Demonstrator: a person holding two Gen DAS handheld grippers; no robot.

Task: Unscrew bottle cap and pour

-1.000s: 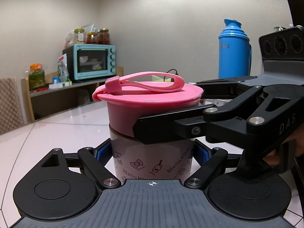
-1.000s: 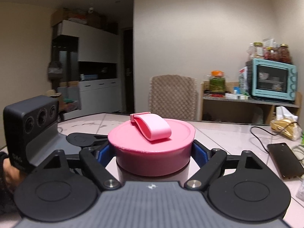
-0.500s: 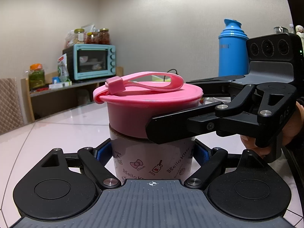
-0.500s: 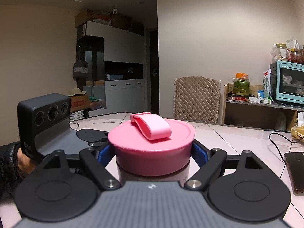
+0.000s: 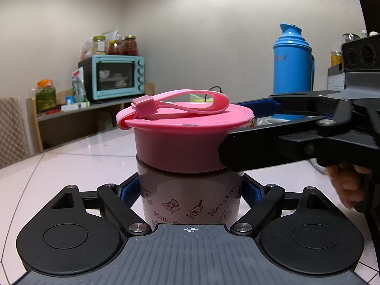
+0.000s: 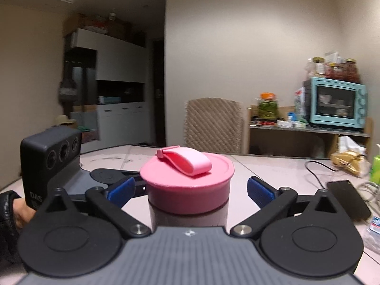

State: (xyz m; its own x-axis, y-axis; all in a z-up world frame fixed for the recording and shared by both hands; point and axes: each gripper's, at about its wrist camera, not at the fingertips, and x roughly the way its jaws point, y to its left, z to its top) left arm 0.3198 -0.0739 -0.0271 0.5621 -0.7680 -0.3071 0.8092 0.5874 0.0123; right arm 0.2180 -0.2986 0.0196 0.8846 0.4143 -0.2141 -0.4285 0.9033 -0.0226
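Upright on the pale table (image 5: pixel 47 173): the bottle (image 5: pixel 190 201), its long axis straight up, pink cap (image 6: pixel 187 185) on top with a strap loop (image 6: pixel 187 161) lying across it. Clamped low on the printed body by the left gripper (image 5: pixel 190 190), blue pads pressed to both sides — shut on it, holding it steady. Level with the cap, the right gripper (image 6: pixel 190 187), jaws opening right now; blue pads (image 6: pixel 258 190) standing clear of the cap on both sides, gaps visible, cap between them but not pressed. So nothing in hand on the right at this moment. Seen from the left wrist, coming in from the right side of the scene, 1 black finger across the near right edge of the cap, the other passing behind it. Cap sitting dead centre between the open pads, just ahead of them — likely a release to re-grip for another turn, since a dark seam shows under the cap and it looks seated on the bottle. Clearly nearer the cap: the right hand; the left busy below. Around: a blue thermos (image 5: pixel 292 59) far right, a teal toaster oven (image 5: pixel 116 76) with jars on a shelf at the far left, a chair (image 6: pixel 213 123) beyond the table, a phone (image 6: pixel 349 197) and a cable on the table to the right. Nothing standing between pads and cap; only the strap loop on top, above the gripping band.
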